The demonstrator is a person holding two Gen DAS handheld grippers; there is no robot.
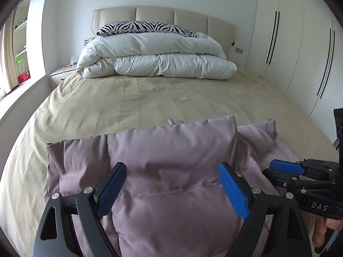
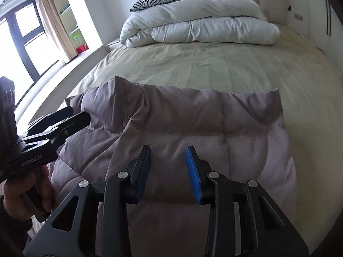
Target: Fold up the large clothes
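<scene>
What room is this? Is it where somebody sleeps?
Yes, it looks like a bedroom. There is a big bed with a padded headboard, a folded white duvet and a zebra-striped pillow, plus a tall white wardrobe beside it.

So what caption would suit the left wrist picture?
Open left gripper poised over a mauve puffer jacket on the bed, white duvet beyond.

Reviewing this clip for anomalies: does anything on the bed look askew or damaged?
Nothing damaged. The mauve padded jacket lies unevenly folded, one far corner peaked. Both the left gripper and right gripper are open.
</scene>
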